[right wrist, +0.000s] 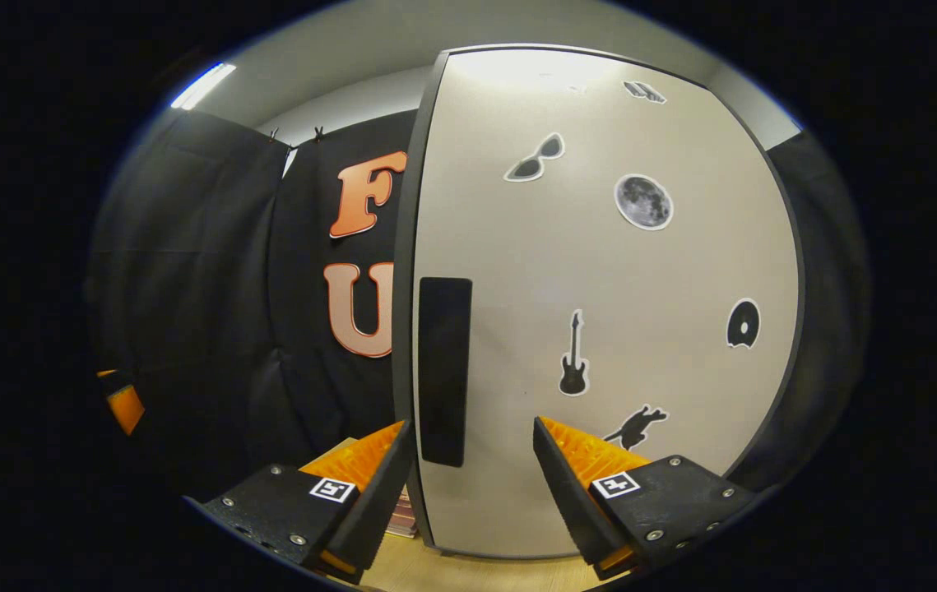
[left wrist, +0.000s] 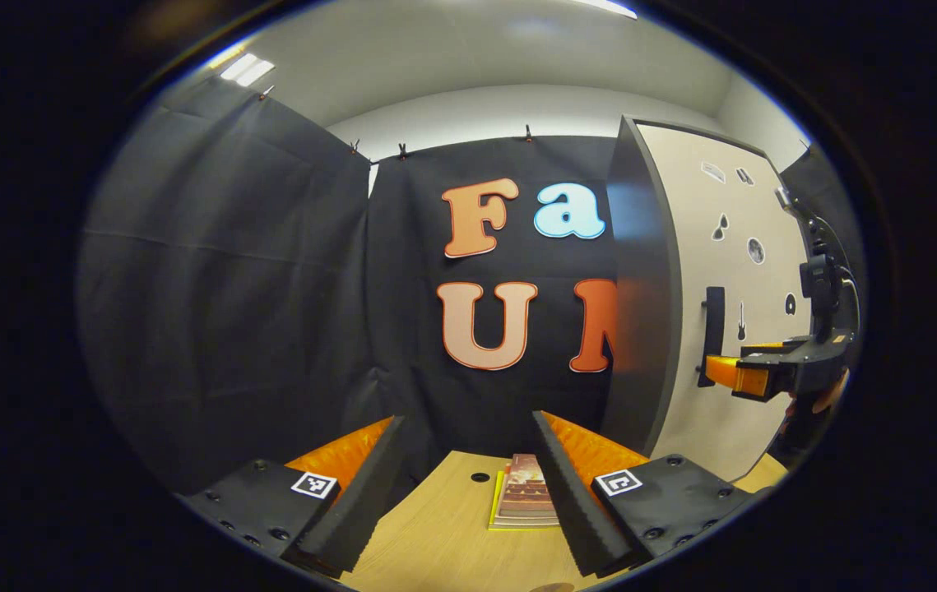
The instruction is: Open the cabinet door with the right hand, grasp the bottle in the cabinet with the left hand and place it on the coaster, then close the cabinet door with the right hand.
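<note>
Right gripper (right wrist: pixel 472 485) spread wide, nothing pinched, facing cabinet door (right wrist: pixel 600 312); door's dark handle (right wrist: pixel 444 370) straight ahead, just above gap between fingers, not touched. Left gripper (left wrist: pixel 468 493) also spread, empty, over wooden table (left wrist: pixel 435 543), books (left wrist: pixel 526 493) beyond fingertips. Door seen shut at right of left gripper view. Bottle unseen.

Left gripper (left wrist: pixel 468 485): I see its fingers spread wide, level, nothing between them | Right gripper (right wrist: pixel 472 485): fingers parted, nothing clamped | From the left gripper view my right gripper (left wrist: pixel 752 374) sits off to the right, held level, a hand (left wrist: pixel 830 393) partly visible behind its body
</note>
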